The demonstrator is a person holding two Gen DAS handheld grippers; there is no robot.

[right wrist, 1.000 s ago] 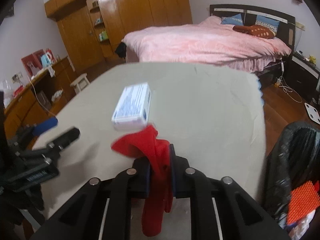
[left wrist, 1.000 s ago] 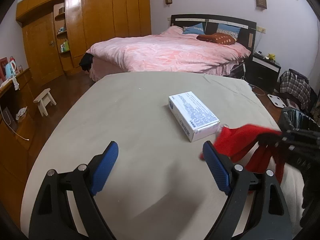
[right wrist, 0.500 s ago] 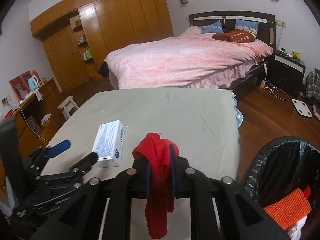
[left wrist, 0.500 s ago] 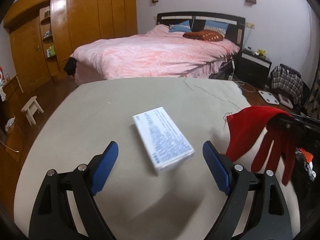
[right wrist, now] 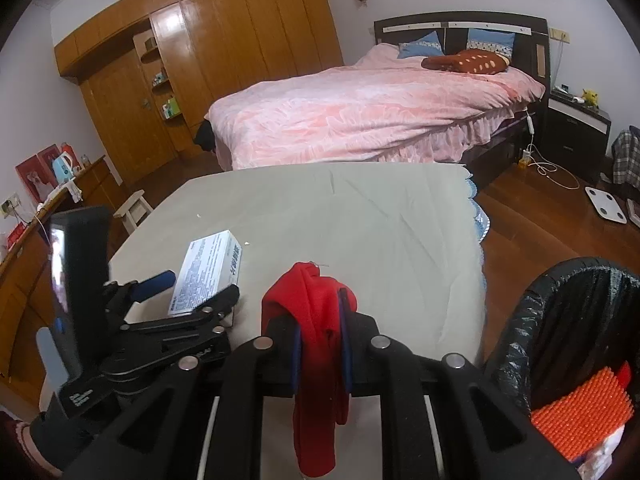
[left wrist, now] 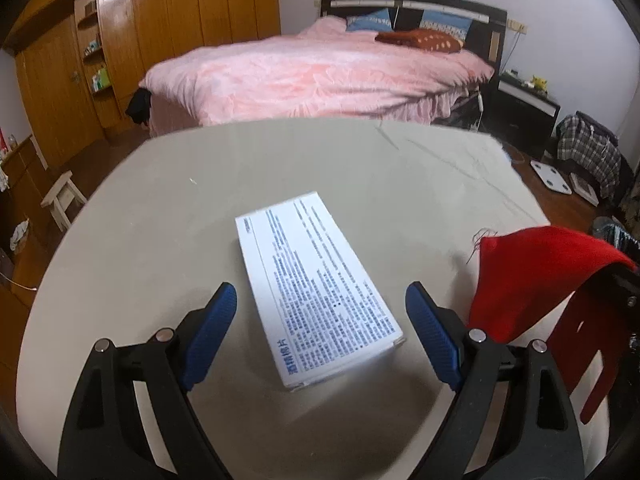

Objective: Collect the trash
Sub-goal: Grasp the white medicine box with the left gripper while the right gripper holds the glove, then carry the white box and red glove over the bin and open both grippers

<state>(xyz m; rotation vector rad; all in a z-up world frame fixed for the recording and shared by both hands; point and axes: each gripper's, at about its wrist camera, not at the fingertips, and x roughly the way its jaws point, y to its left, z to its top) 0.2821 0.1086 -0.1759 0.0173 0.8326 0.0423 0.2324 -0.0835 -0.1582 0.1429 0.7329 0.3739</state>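
Red glove — clamped between the right gripper's fingers at lower centre, dangling over the bench. White box lies mid-frame between the left gripper's wide-apart fingers. Black bin — lower right.

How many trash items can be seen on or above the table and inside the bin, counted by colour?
White: 1, the box lying on the table.
Red: 1, the glove held in the right claw.
Orange: 1, the bristly item in the bin.
Total: 3
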